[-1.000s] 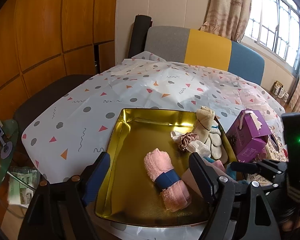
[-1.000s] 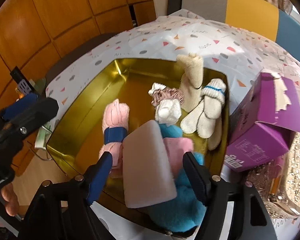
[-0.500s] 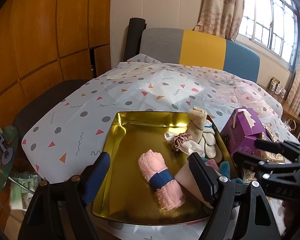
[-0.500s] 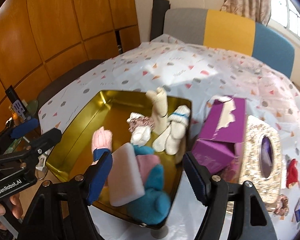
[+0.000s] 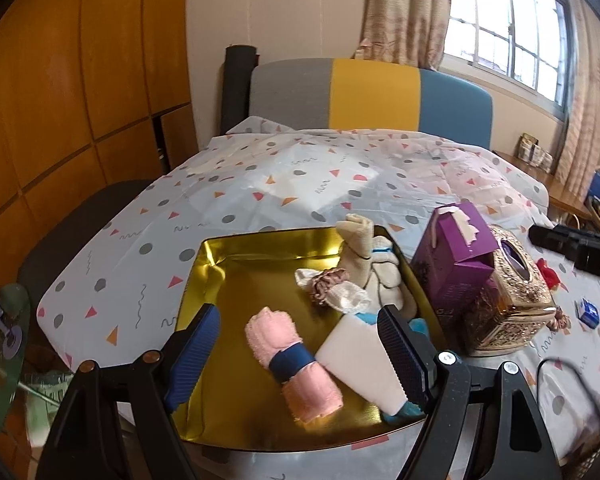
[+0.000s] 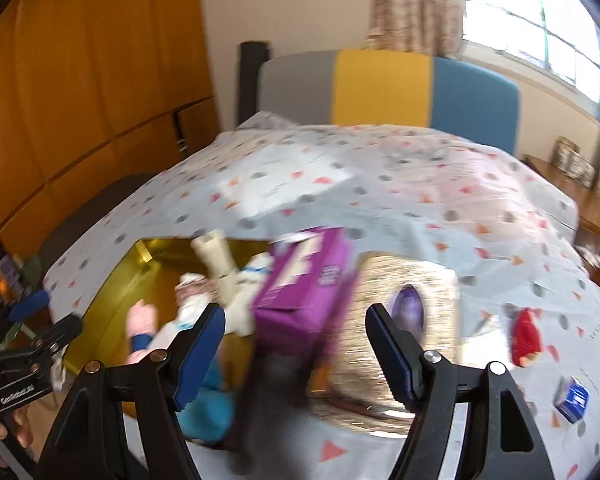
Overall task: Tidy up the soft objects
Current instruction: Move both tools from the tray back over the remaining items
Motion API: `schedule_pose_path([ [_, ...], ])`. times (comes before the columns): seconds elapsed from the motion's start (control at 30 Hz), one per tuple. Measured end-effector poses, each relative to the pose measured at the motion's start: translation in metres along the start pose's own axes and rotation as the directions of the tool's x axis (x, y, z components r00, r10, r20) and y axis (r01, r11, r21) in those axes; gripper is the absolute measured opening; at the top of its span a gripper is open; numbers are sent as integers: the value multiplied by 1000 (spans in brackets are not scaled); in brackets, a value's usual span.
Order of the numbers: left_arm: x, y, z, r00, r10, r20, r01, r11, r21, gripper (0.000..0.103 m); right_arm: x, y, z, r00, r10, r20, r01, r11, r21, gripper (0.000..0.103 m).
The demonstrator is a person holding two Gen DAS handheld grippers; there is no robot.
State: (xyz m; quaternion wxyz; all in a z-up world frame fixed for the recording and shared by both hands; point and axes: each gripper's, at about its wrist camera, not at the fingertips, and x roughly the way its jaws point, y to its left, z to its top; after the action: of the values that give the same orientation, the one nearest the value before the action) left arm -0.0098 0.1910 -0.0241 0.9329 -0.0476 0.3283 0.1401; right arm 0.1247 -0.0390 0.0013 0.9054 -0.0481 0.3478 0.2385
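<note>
— What carries the things?
— A table under a white cloth [image 5: 300, 176] with triangles and dots. Ahead of the left fingers lies a gold tray [image 5: 236, 280].
— And beside it?
— Beyond the right finger a purple box [image 5: 456, 256], a gold tissue box [image 5: 516, 312], a red item [image 6: 526, 336], a small blue box [image 6: 572, 398]

The tray [image 5: 204, 276] is glossy gold metal, mirror-bright along its walls, and in it lie a fuzzy pink terry cloth roll [image 5: 288, 360] with a matt blue band, a smooth matt white foam block [image 5: 360, 364] and knitted cream socks [image 5: 360, 248]. A thin, creased plastic cover [image 5: 260, 188] with printed shapes lies over the desk, carrying a matt purple cardboard box [image 5: 456, 264] and an embossed, shiny gold tissue box [image 5: 516, 304]. Behind stand satin-finished wooden panels [image 5: 80, 100], and the tongs' pads [image 5: 198, 348] are ribbed blue rubber on matt black plastic.
</note>
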Motion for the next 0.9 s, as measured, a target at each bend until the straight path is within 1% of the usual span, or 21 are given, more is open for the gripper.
schedule_pose_path([
  [0.13,-2,-14,5,1000,-17,10,17,999,35,81,-11,-46,2,996,-85,22,83,994,73,74],
  [0.23,-3,-25,7,999,-33,12,32,998,62,81,-17,-77,1,989,-149,24,145,982,120,74],
  [0.33,-4,-35,10,999,-45,13,44,995,86,81,-24,-111,-4,976,-217,24,210,963,168,74],
  [0.47,-6,-52,14,998,-67,19,64,990,125,81,-31,-156,-16,951,-310,8,300,926,231,74],
  [0.57,-8,-64,17,996,-81,28,76,985,155,81,-35,-194,-28,922,-387,-17,376,883,282,74],
  [0.63,-9,-72,20,995,-90,30,84,982,170,81,-37,-217,-37,905,-425,-34,413,854,316,74],
  [0.73,-9,-84,22,994,-102,30,94,976,194,81,-38,-255,-53,873,-484,-68,471,797,377,74],
  [0.77,-10,-89,23,994,-105,31,97,974,204,81,-38,-264,-58,866,-494,-77,481,783,394,74],
  [0.87,-10,-100,26,993,-113,30,103,969,226,81,-39,-292,-81,841,-528,-116,515,718,468,74],
  [0.9,-9,-104,27,993,-117,30,107,967,233,81,-40,-302,-88,841,-521,-144,514,689,510,74],
])
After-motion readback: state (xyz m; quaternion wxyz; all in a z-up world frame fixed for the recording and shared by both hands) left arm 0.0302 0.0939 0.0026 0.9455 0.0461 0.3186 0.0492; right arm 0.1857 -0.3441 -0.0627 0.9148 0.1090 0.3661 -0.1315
